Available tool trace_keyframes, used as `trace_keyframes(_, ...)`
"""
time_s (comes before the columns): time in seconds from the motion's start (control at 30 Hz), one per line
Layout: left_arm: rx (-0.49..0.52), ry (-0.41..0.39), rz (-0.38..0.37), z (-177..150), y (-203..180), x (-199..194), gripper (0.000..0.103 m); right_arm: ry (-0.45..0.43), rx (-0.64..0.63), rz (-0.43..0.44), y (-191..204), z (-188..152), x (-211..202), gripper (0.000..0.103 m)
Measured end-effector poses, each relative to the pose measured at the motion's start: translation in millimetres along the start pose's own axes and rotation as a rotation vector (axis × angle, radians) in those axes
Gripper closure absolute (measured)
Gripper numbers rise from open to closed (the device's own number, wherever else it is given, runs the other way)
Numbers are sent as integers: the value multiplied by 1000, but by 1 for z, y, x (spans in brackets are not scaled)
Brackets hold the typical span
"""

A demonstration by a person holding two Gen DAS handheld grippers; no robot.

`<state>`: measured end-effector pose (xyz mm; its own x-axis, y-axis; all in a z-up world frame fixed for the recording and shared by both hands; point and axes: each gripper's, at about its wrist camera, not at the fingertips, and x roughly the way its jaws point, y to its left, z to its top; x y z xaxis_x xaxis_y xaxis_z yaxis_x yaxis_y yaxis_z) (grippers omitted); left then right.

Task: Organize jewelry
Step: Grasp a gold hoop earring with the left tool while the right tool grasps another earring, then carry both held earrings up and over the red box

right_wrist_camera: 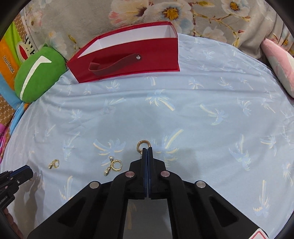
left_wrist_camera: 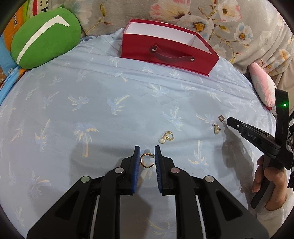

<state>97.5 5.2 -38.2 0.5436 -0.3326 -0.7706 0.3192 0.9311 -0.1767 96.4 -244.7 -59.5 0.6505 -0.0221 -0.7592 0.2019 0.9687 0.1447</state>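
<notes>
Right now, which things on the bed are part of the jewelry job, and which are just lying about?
Job:
- open hoop in left gripper
- gold hoop in right gripper
- pearl earring
- gold ring
- red box

Lying about:
- green cushion
- pink pillow
- floral blanket

Mid bedsheet (right_wrist_camera: 202,95) lies bare btwn the near jewelry and the red box (left_wrist_camera: 165,49), which stands at the far edge w/ its top open, so nothing blocks a pass across that stretch. Far left corner is taken by a green cushion (left_wrist_camera: 44,36); a pink pillow (right_wrist_camera: 281,66) crowds the far right edge. Floral blanket (right_wrist_camera: 211,16) rises behind the box (soft wall, no way through). Near edge is tight: two gold earrings (right_wrist_camera: 114,166) (right_wrist_camera: 54,163) lie apart on the sheet btwn the left gripper (left_wrist_camera: 147,152) and right gripper (right_wrist_camera: 147,149). Right half of the sheet is open to its edge.
</notes>
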Motion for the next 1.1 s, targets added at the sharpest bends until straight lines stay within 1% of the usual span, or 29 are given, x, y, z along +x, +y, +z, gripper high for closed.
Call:
trace_keyframes(0.2, -10, -12, 13, 4, 7, -4, 88, -4, 0, 22, -4, 2, -2, 103)
trace_keyframes(0.27, -14, -11, 15, 4, 8, -4, 88, -7, 2, 17, -3, 2, -1, 93)
trace_keyframes(0.3, -13, -10, 15, 4, 7, -3, 88, -9, 3, 16, -2, 3, 0, 85)
trace_keyframes(0.33, -14, -8, 14, 4, 7, -3, 88, -7, 1, 15, -1, 4, 3, 82)
trace_keyframes(0.47, -14, -4, 14, 3, 7, -2, 88, 28, -21, 5, 4, 6, 17, 82)
trace_keyframes(0.57, -14, 0, 15, 3, 8, -1, 88, 29, -37, -3, 8, 8, 21, 82)
trace_keyframes(0.6, -15, 1, 15, 3, 8, 0, 88, 29, -39, -6, 8, 9, 22, 83)
trace_keyframes(0.63, -15, 2, 15, 3, 9, 0, 88, 29, -38, -8, 8, 9, 23, 87)
trace_keyframes(0.77, -18, 2, 15, 3, 9, 0, 88, 25, -34, -5, 7, 8, 22, 88)
trace_keyframes(0.93, -11, -12, 23, 7, 10, -1, 88, -7, -15, 6, 3, 13, 9, 88)
trace_keyframes(1.1, 2, -45, 35, 23, 12, -7, 88, -64, -19, 25, 2, 28, -15, 88)
